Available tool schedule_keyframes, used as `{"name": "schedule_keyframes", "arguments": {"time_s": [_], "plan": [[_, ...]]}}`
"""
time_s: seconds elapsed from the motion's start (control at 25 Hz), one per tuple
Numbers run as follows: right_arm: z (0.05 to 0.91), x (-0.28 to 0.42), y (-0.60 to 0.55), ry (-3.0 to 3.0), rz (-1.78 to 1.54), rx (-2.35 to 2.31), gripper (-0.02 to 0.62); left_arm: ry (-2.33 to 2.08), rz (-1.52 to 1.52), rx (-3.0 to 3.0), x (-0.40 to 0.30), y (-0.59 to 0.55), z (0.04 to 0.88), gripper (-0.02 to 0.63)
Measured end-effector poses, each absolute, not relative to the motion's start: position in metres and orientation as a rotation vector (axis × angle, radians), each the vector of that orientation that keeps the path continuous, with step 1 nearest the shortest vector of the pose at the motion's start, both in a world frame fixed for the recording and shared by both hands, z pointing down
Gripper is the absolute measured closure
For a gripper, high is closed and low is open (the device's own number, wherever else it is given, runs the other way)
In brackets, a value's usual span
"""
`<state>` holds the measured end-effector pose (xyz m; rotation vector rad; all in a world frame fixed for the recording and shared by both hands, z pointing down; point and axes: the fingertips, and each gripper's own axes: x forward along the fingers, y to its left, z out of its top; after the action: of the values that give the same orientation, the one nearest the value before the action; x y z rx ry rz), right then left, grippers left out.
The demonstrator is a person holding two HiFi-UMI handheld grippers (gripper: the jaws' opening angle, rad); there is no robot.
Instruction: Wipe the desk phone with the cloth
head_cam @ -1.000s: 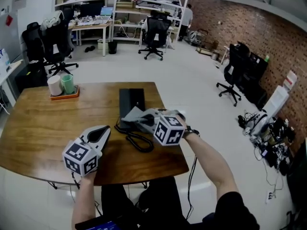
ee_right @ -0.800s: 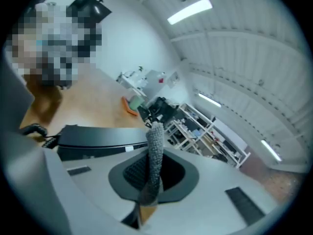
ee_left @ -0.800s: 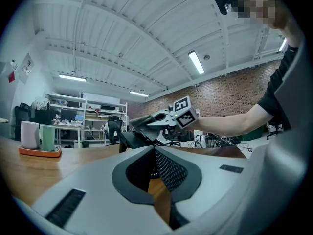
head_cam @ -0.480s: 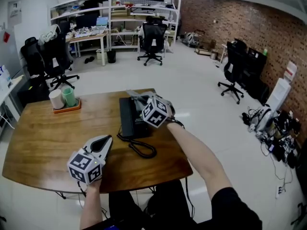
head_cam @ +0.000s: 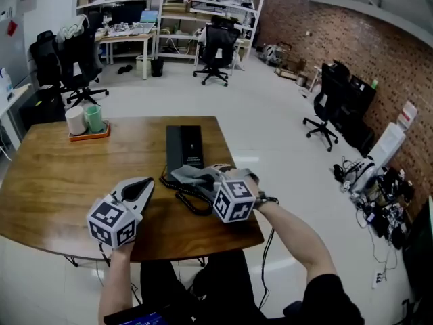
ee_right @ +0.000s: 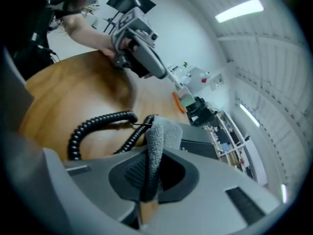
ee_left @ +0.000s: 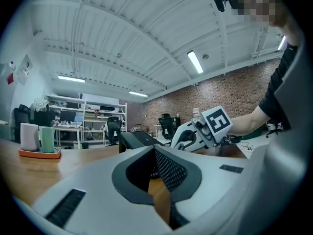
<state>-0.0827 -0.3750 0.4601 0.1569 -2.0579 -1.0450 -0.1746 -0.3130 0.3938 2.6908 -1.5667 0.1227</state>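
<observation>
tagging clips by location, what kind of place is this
Probably an open office or workshop: swivel chairs, equipment shelves along the back wall, a desk phone on the wooden table.

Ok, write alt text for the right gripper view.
The right gripper is shut on a grey cloth over a wooden table, beside a coiled black phone cord. The dark desk phone lies just beyond at right, and a hand holds the left gripper farther back.
</observation>
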Motion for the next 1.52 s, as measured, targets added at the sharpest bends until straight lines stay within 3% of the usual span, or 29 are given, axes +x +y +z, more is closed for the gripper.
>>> {"name": "schedule_keyframes", "arguments": {"time_s": [0.12, 0.4, 0.6, 1.36, 1.52], "plan": [[0.453, -0.079, -0.376, -2.068, -1.026, 0.132, 0.571, -1.563, 0.125, 2.691, -0.175, -0.313, 0.395, 0.614], [0.36, -0.099, -0.521, -2.281, -0.867, 0.817, 0.571, -1.561, 0.119, 2.677, -0.182, -0.315, 0.402, 0.614], [0.373, -0.115, -0.561, -2.213, -0.809, 0.858, 0.571, -1.566, 0.11, 2.67, -0.181, -0.314, 0.402, 0.614], [0.464, -0.062, -0.38, -2.056, -0.948, 0.2, 0.571, -1.571, 0.128, 2.69, -0.176, -0.313, 0.396, 0.612], [0.422, -0.074, -0.417, -2.154, -0.953, 0.392, 0.571, -1.568, 0.135, 2.692, -0.179, -0.313, 0.398, 0.612]]}}
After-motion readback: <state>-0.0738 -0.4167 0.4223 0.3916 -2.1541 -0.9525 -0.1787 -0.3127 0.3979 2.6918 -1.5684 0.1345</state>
